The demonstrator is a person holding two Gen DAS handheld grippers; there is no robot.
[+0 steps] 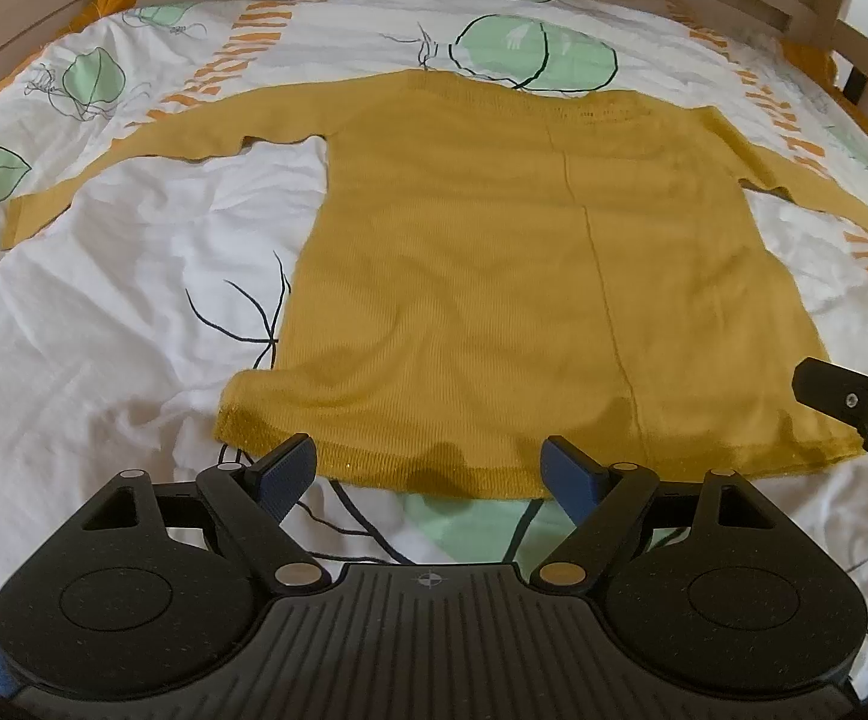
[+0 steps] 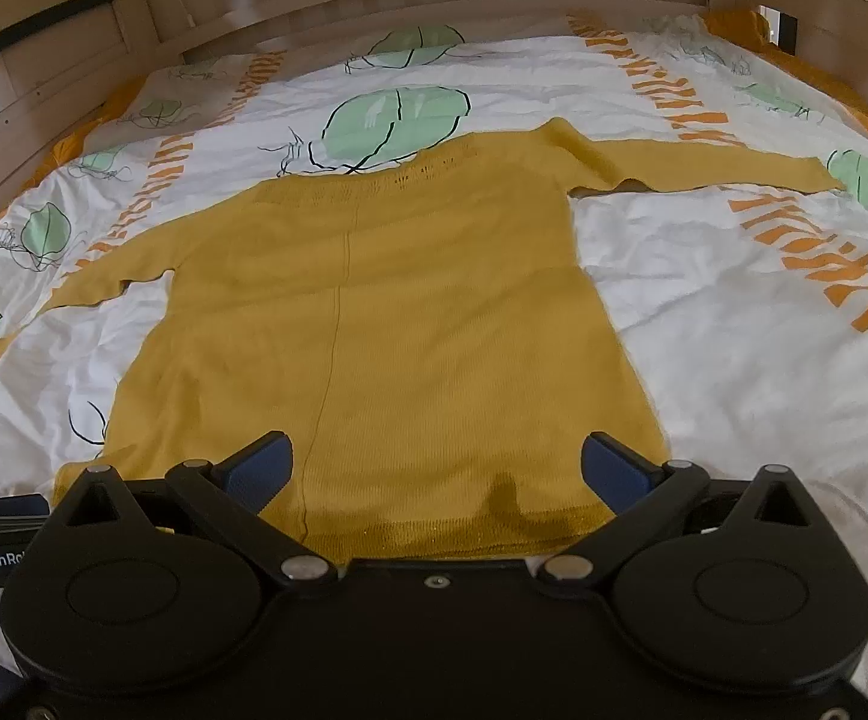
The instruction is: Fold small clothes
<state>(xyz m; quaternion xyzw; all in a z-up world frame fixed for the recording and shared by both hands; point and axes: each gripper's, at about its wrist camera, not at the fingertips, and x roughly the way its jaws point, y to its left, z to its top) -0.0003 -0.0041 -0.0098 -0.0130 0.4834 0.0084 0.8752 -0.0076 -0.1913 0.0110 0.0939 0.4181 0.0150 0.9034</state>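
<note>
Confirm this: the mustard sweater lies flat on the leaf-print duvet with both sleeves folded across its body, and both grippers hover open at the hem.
Not quite. The sleeves are not folded: on the mustard sweater both are spread outward on the leaf-print duvet, as both wrist views show. The rest holds: left gripper and right gripper are open at the hem.

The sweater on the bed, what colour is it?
Mustard yellow sweater, clearest in the right wrist view.

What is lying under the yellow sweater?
The yellow sweater lies flat on a white bedcover printed with green leaves and orange stripes. The part it covers cannot be seen.
</note>
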